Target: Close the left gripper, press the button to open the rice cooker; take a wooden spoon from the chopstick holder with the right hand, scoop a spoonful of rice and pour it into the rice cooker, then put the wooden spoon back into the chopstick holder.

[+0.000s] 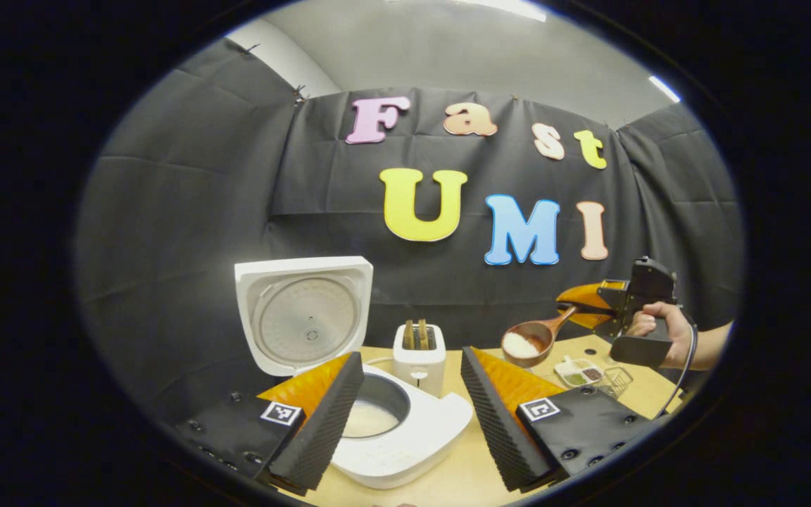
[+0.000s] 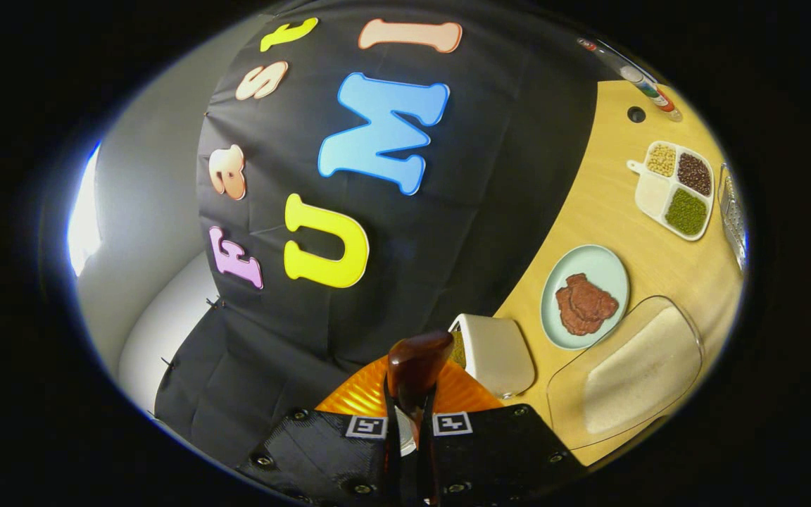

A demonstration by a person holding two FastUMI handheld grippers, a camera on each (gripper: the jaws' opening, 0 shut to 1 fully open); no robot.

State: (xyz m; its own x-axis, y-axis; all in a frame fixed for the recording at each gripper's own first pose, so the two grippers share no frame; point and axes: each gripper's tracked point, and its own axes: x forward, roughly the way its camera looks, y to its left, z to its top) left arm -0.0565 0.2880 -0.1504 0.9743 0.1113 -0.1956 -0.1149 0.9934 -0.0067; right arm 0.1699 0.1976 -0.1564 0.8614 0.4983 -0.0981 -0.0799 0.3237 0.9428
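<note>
Black cloth backs a light wood table [image 1: 462, 472] in the left gripper view. Left gripper [image 1: 412, 412] sits low at the near edge w/ fingers spread wide, nothing between them. Just past them is the white rice cooker [image 1: 412, 440], lid [image 1: 305, 313] standing upright at the back, inner pot showing something pale at the bottom. Behind the cooker, toward the far edge, stands a white toaster [image 1: 419, 355] w/ two slices in its slots. To the right, well above the table, a hand [image 1: 673, 334] holds the right gripper [image 1: 574, 304], which is clamped on the handle of a wooden spoon [image 1: 532, 339]; bowl of the spoon carries white rice. Below it, near the right edge, are a small divided tray [image 1: 578, 371] of grains and a wire basket [image 1: 617, 380]. No readable brand on the cooker or toaster; square coded markers on the gripper only.

Right gripper view is tilted, so the table [image 2: 610, 204] runs up the right side. Right gripper [image 2: 409, 429] pinches the spoon handle [image 2: 416, 366] tight between both fingers. Beside it is the toaster [image 2: 497, 352], then a pale green plate [image 2: 610, 267] w/ a brown piece of food on it, and a clear container [image 2: 631, 373] of rice toward the near edge. Further along lies the divided tray [image 2: 676, 189] w/ beans and grains; a bottle [image 2: 631, 70] lies at the far corner, label too small to read.
</note>
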